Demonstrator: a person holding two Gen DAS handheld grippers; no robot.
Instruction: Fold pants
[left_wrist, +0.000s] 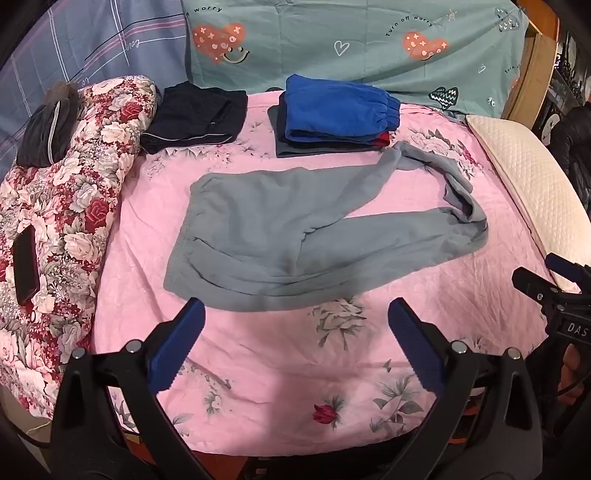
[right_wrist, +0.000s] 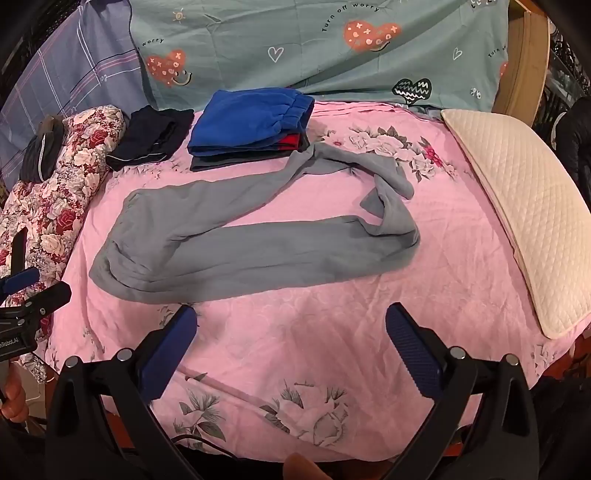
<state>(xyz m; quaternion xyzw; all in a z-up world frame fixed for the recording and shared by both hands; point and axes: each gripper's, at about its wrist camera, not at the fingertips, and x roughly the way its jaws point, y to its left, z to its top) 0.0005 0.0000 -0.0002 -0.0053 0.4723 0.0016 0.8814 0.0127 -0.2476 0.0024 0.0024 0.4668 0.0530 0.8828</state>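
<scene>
Grey pants (left_wrist: 280, 229) lie spread on the pink flowered bedsheet (left_wrist: 295, 369), waistband to the left, legs running right and curling back at the ends. In the right wrist view the same grey pants (right_wrist: 236, 243) lie just beyond the fingers. My left gripper (left_wrist: 295, 310) hovers open over the sheet just short of the pants' near edge, nothing between its blue fingers (left_wrist: 177, 343). My right gripper (right_wrist: 291, 317) is open too, empty, above bare sheet (right_wrist: 314, 350) in front of the near leg. The right gripper's side (left_wrist: 554, 291) shows at the left view's right edge.
A stack of folded clothes with blue pants on top (left_wrist: 332, 110) sits behind the grey pants, dark folded shorts (left_wrist: 195, 114) to its left. A flowered quilt roll (left_wrist: 74, 206) with a phone (left_wrist: 26, 266) on it lines the left side. A cream pillow (right_wrist: 524, 229) lies right.
</scene>
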